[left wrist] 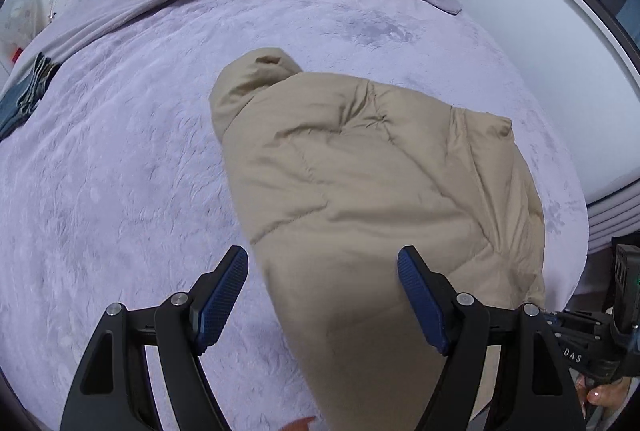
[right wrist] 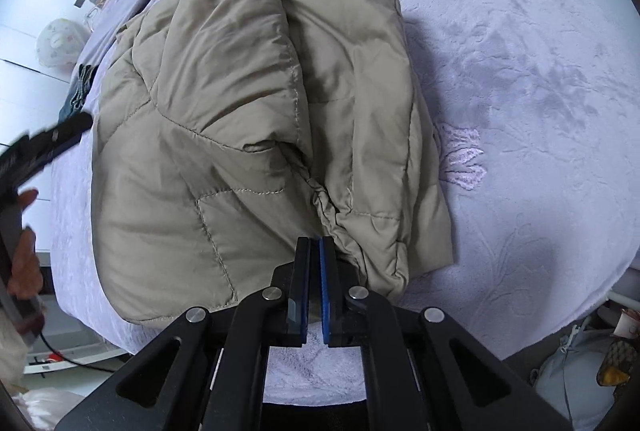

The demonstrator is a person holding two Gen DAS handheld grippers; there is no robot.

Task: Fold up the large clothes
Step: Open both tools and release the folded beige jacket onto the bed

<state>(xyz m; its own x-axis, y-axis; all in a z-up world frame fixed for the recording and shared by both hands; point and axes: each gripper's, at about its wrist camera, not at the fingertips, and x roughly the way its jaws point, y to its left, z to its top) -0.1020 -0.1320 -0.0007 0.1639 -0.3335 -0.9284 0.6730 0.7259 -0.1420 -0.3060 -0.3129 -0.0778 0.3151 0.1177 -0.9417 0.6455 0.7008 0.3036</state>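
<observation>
On purple bedspread (left wrist: 120,151), folded tan jacket (left wrist: 360,171), left gripper (left wrist: 322,295) jaws wide apart, right gripper (right wrist: 315,271) jaws closed, empty.

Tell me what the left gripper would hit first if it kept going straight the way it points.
Probably the tan jacket: the open left gripper points down at its near edge, nothing between. Depth is unclear.
</observation>
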